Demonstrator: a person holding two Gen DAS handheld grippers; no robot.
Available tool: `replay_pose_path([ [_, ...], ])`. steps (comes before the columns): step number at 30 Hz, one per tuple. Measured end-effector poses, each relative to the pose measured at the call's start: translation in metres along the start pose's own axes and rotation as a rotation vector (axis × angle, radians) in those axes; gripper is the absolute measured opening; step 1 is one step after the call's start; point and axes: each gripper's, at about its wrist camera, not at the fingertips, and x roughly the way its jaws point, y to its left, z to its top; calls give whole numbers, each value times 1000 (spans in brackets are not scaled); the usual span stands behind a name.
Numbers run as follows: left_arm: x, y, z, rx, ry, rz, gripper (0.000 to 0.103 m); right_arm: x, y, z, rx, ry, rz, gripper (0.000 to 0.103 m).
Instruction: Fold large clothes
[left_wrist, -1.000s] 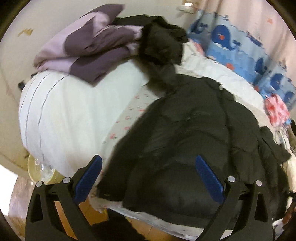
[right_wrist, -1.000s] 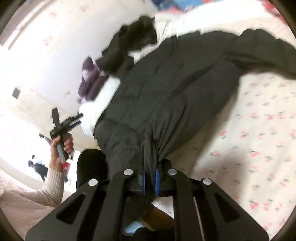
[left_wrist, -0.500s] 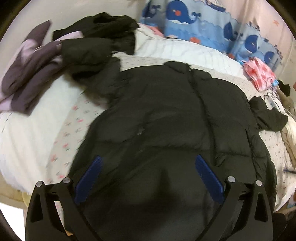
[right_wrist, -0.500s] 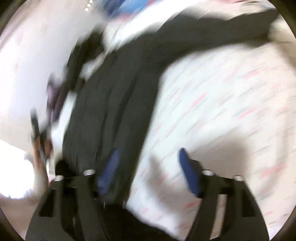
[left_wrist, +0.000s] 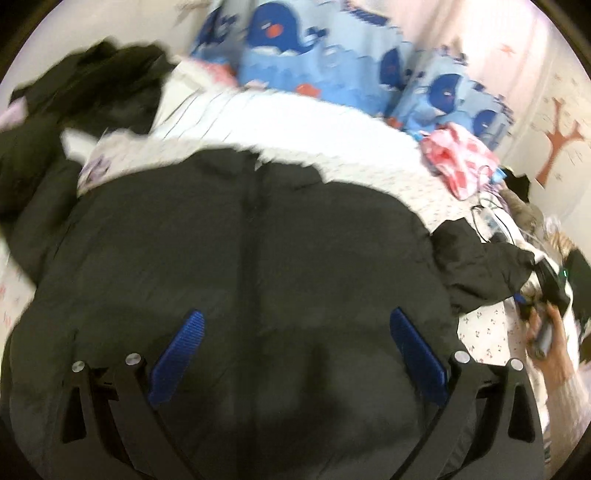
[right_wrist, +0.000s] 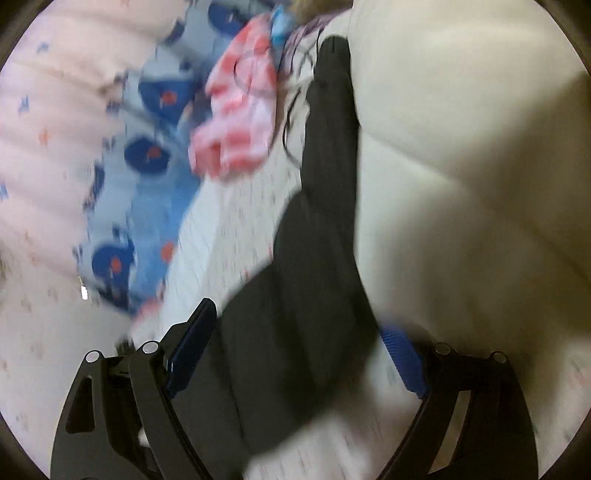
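A large black puffer jacket (left_wrist: 258, 258) lies spread front-up on the bed, its zip running down the middle. My left gripper (left_wrist: 297, 332) hovers over the jacket's lower body, open, with nothing pinched between its blue pads. One black sleeve (left_wrist: 476, 266) sticks out to the right. The right wrist view is blurred; that sleeve (right_wrist: 325, 206) runs away from my right gripper (right_wrist: 295, 347). Its jaws are opening wide, the sleeve's near part lies below and between them, and neither pad presses on it. A person's hand (left_wrist: 546, 336) holds the right gripper at the sleeve's end.
Whale-print blue pillows (left_wrist: 332, 66) line the bed's far side. A second dark garment heap (left_wrist: 92, 85) lies at the far left. A pink checked cloth (left_wrist: 458, 155) and cables (left_wrist: 491, 218) lie at the far right. Pale cream fabric (right_wrist: 461, 147) borders the sleeve.
My right gripper let go of the jacket's edge, opened and swung over to the sleeve. My left gripper swept right, from the bed's left side to over the jacket's middle, staying open.
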Motion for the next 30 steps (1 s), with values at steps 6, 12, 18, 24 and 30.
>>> replay_pose_path([
  [6,13,-5,0,101,-48,35,97,27,2,18,8,-120,45,35],
  [12,25,16,-9,63,-7,30,97,-29,55,-13,-194,-228,276,3],
  [18,32,33,-9,-4,30,5,97,-22,0,-13,4,-172,138,88],
  [24,35,40,-8,-22,35,2,97,-2,-14,-1,112,-143,226,88],
  [30,38,41,-10,-29,46,-5,97,0,-7,33,252,-172,343,87],
])
